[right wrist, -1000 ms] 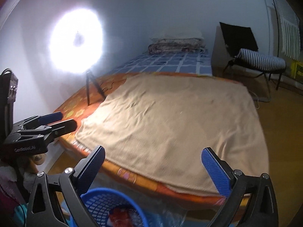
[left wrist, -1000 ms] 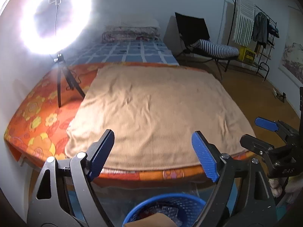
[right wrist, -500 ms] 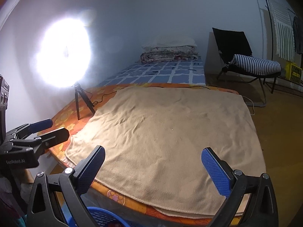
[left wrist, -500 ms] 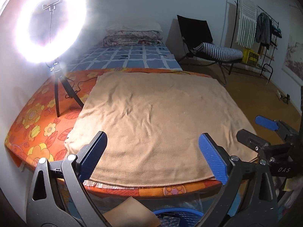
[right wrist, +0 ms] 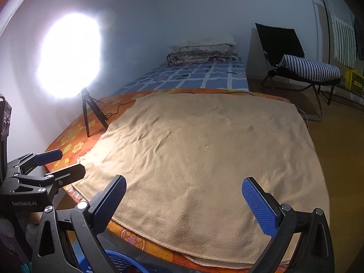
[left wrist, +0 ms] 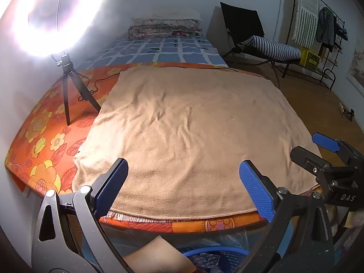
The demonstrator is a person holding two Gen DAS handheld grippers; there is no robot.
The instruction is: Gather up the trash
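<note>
My left gripper (left wrist: 183, 186) stands open over the near edge of the bed, with nothing between its blue pads. Just below it sits a blue plastic basket (left wrist: 216, 250) on the floor, holding a clear plastic blister (left wrist: 209, 259). A brown piece of card (left wrist: 159, 254) lies at the basket's left side. My right gripper (right wrist: 184, 202) is also open and empty, beside the left one, with the same basket (right wrist: 118, 261) at the bottom edge of its view. Each gripper shows in the other's view: the right gripper (left wrist: 311, 150) and the left gripper (right wrist: 72, 162).
A tan blanket (left wrist: 193, 125) covers an orange floral mattress (left wrist: 45, 141). A ring light on a small tripod (left wrist: 68, 86) stands on the mattress at the left, with its cable trailing. Farther back are a blue checked bed, a black chair (left wrist: 261, 43) and a clothes rack (left wrist: 323, 27).
Both grippers have moved toward the bed, so the basket has slipped to the bottom edge of both views. The left jaws have spread a little wider. The brown card shows larger.
</note>
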